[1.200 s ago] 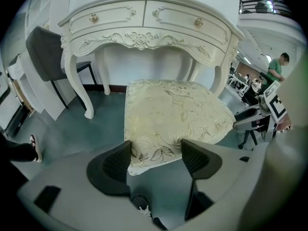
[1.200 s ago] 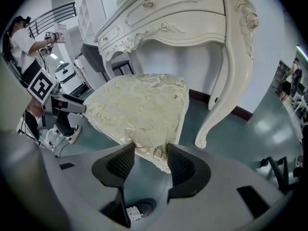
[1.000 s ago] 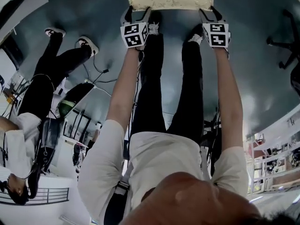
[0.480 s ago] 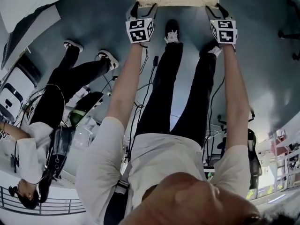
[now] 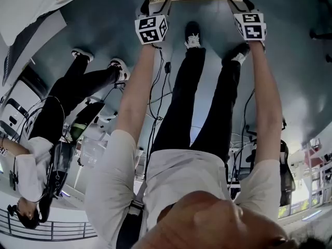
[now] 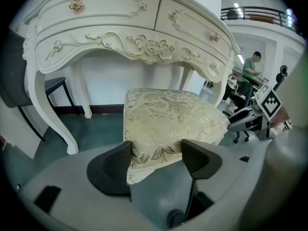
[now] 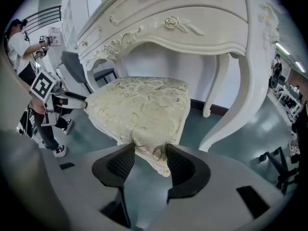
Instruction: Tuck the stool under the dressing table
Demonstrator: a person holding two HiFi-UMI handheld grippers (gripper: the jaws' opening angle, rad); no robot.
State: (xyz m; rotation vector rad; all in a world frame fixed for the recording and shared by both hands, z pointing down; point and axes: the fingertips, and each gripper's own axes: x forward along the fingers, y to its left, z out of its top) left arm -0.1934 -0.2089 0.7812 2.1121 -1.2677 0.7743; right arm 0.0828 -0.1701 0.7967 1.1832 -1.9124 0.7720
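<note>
1. L gripper (image 6: 156, 153): clamped on near-left corner of stool (image 6: 168, 117) cushion. Medium gap, pads pressed to fabric on both sides.
2. R gripper (image 7: 150, 159): clamped on near-right corner of same cushion. Narrower gap, gold-leaf fabric pinched between pads.
3. Head view: both grippers at full arm's reach, marker cubes facing up, one at each near corner of seat, at top of frame.
4. Each gripper view: opposite gripper visible across cushion, at far side of frame.
5. Stool: cream cushion w/ gold leaf pattern, upright on teal floor (image 6: 96, 129), facing knee gap of dressing table (image 6: 120, 37), lined up between its curved front legs. Far edge of seat close to front apron; under it or just short of it, cannot tell.
6. Dressing table: white, carved gilt roses along apron, two drawers above w/ gold knobs (image 6: 75, 4).
7. Surroundings: bystander (image 5: 67, 102) in dark trousers and white top, standing well off to operator's left. Cables (image 5: 167, 66) loose on floor between bystander and operator's legs. Second person (image 6: 250, 71) in green top, far off in background of left gripper view.
</note>
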